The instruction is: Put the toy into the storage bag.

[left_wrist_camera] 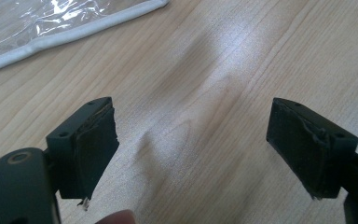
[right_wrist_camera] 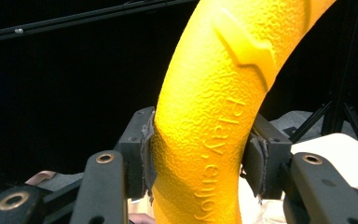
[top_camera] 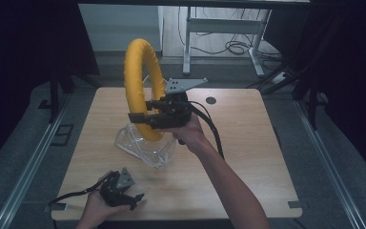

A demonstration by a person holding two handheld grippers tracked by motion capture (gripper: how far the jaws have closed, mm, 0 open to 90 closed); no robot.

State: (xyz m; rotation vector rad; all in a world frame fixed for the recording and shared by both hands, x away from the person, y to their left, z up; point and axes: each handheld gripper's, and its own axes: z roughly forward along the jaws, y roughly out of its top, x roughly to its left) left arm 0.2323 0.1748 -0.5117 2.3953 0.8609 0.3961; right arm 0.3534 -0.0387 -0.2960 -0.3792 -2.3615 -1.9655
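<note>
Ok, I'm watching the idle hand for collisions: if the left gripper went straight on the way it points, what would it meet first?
Probably the bare wooden table: the open left gripper looks down at it, nothing between its jaws. The clear plastic bag lies farther off to one side, likely outside that line, though depth is unclear.

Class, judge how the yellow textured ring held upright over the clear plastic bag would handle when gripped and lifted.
The yellow textured ring probably gives slightly: it dents where the right hand-held gripper squeezes it. Its pebbled skin likely resists slipping. It keeps its hoop shape when held by one side, so it seems light and fairly stiff.
</note>
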